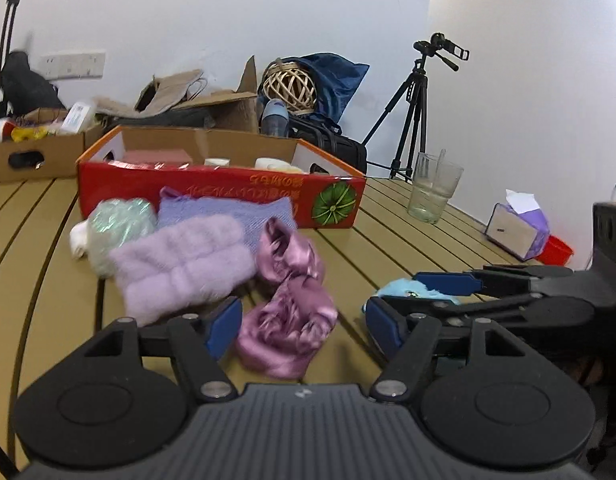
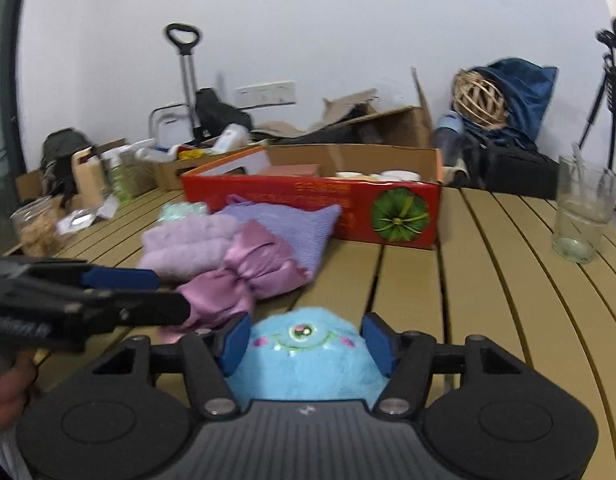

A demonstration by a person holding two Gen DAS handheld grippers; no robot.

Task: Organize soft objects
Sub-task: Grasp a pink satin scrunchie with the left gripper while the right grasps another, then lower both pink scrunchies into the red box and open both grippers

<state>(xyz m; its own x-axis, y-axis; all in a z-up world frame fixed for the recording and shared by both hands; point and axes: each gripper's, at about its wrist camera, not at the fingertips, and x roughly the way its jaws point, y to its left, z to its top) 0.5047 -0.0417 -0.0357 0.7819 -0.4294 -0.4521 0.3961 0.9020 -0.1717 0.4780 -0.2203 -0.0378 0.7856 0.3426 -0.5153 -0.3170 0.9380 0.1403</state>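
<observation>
Work seems just begun: right tool pinches blue plush, left tool spread over pink satin cloth; pile lies outside red box.

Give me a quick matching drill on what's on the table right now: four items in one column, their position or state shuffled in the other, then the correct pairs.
Items:
1. blue plush toy
2. pink satin scrunchie
3. drinking glass
4. red cardboard box

Places or states:
A. standing upright near the table's right side
B. between the fingers of the right hand-held gripper
C. behind the pile of purple fabrics
D. just ahead of the open left hand-held gripper

Pairs: 1-B, 2-D, 3-A, 4-C
</observation>
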